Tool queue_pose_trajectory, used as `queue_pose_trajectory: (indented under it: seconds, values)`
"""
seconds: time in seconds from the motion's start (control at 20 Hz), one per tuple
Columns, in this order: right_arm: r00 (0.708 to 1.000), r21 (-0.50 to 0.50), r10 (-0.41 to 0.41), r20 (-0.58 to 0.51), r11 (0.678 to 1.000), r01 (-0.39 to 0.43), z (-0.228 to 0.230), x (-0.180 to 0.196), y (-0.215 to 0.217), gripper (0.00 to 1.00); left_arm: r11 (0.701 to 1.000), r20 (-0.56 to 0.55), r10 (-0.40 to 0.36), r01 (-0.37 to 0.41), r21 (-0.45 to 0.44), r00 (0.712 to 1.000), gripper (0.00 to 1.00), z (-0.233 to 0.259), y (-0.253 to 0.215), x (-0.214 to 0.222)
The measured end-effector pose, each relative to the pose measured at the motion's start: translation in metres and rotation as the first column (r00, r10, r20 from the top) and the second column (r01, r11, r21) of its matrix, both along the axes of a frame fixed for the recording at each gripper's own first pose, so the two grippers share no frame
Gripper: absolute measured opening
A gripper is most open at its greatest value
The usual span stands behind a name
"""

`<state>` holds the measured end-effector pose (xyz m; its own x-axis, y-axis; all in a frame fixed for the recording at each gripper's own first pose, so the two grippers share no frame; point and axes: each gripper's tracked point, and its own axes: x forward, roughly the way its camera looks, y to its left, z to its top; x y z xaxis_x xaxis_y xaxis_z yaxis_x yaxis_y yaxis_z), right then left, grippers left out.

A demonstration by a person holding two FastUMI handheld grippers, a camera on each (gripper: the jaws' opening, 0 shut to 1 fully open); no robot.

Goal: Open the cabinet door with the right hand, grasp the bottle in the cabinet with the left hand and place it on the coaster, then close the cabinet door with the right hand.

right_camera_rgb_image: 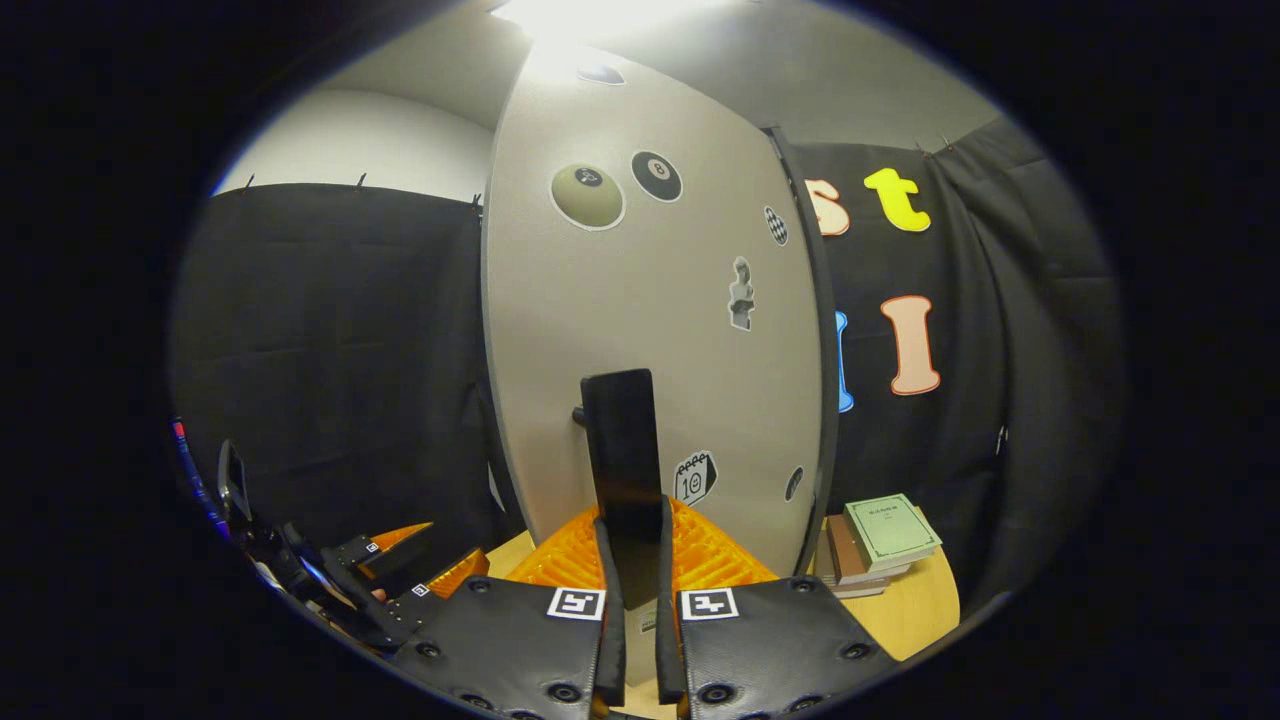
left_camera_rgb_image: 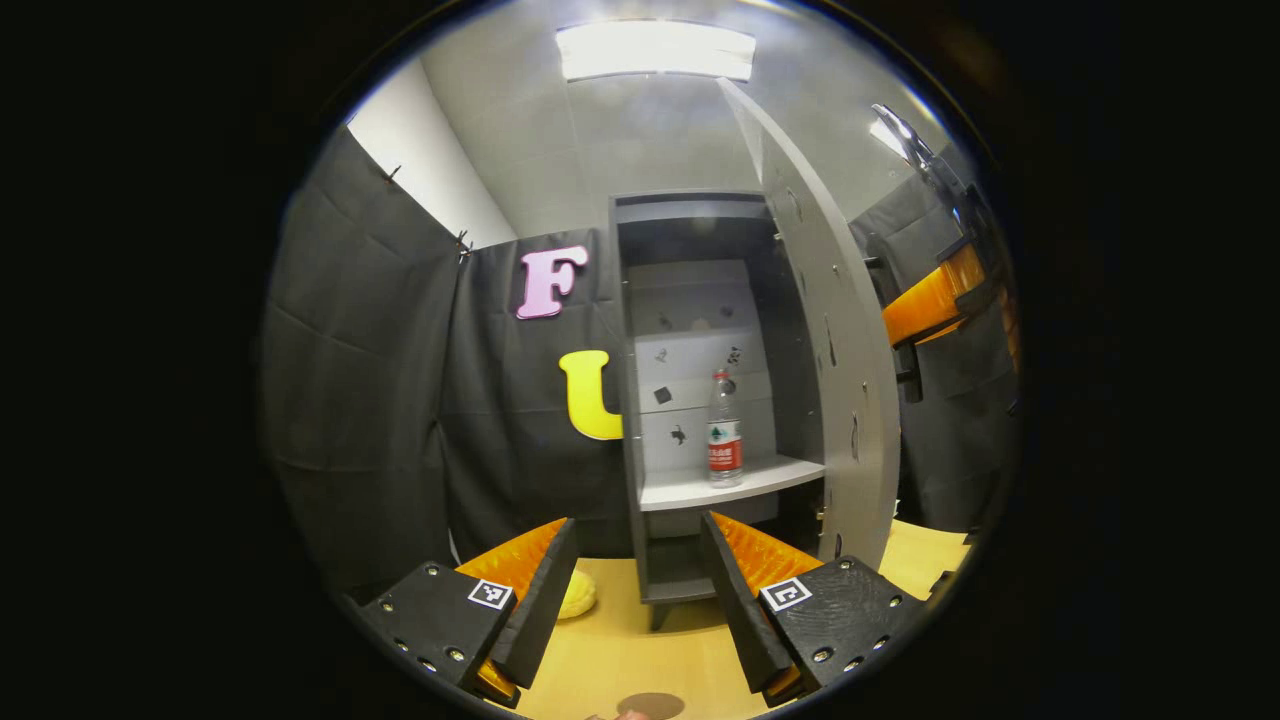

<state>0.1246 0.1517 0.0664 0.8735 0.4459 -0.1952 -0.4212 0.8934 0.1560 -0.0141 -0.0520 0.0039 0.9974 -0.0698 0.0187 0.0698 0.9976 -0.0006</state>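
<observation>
Between the left hand-held gripper's (left_camera_rgb_image: pixel 632 598) fingers, a round brown coaster (left_camera_rgb_image: pixel 650 705) is cut off by the edge. Its finger half hides a yellow lump (left_camera_rgb_image: pixel 578 597) of unclear kind.

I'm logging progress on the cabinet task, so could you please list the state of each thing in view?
Cabinet door: swung open.
Door handle: clamped by the right gripper.
Bottle: upright on the cabinet shelf, capped, untouched.
Left gripper: open, empty, facing the cabinet.
Right gripper: shut on the door handle.
Books: closed, stacked on the table.
</observation>
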Motion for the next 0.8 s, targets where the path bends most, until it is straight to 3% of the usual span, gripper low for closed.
queue_pose_trajectory:
  seconds: [0.35,0.8]
  values:
    - [0.999,-0.003,-0.029,0.013,1.0,0.029,-0.002,-0.003,-0.049,0.13,0.999,0.011,-0.045,0.045,0.005,0.999,0.7,0.007,-0.047,-0.001]
    - [0.988,0.01,-0.153,0.036,0.988,0.153,-0.005,0.005,-0.131,0.13,0.997,0.03,-0.075,0.075,0.017,0.997,0.7,0.016,-0.103,-0.003]
